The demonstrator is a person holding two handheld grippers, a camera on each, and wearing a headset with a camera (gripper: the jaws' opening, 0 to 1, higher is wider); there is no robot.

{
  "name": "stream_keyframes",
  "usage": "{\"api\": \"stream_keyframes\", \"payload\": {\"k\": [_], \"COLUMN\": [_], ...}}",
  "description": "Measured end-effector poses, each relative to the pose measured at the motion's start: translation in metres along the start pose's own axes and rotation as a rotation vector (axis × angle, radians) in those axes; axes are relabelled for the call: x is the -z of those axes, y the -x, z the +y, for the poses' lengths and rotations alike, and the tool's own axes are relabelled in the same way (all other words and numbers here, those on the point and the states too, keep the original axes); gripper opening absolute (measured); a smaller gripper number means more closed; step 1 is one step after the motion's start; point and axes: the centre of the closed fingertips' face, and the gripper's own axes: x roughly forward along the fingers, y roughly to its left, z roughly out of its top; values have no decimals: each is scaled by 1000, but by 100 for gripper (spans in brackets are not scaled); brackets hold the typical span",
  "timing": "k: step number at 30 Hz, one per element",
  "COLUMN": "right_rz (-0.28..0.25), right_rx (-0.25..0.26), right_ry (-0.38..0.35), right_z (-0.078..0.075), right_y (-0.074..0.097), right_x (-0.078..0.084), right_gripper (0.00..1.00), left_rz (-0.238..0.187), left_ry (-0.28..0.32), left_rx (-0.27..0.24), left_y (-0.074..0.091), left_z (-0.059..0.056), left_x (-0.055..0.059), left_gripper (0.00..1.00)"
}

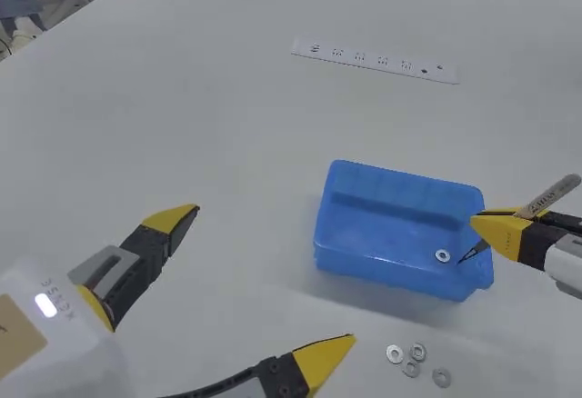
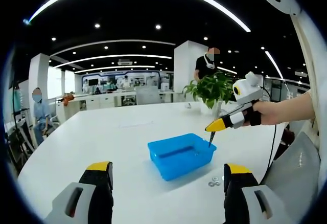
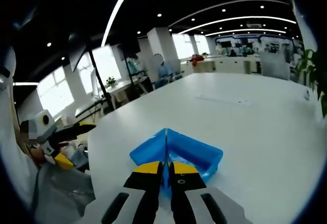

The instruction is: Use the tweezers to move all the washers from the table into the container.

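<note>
Table [image 1: 182,98], four loose washers [image 1: 394,353], one container [image 1: 391,216], tweezers [image 1: 550,195]

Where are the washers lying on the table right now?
In the head view, four washers lie clustered on the white table, just in front of the near right corner of the blue container, to the right of the left gripper.
</note>
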Motion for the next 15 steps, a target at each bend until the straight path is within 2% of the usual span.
{"api": "stream_keyframes", "payload": {"k": [6, 9, 15], "right_rz": [2, 18, 40], "right_rx": [-15, -21, -9], "right_ry": [-41, -66, -126], "right_z": [15, 22, 25], "right_y": [7, 7, 5], "right_x": [13, 25, 49], "right_gripper": [4, 4, 4], "left_rz": [-4, -1, -1], "left_ry": [-1, -1, 1], "left_rx": [3, 4, 5], "left_y": [1, 1, 1], "left_z": [-1, -1, -1], "left_x": [0, 1, 1], "left_gripper": [91, 91, 91]}}
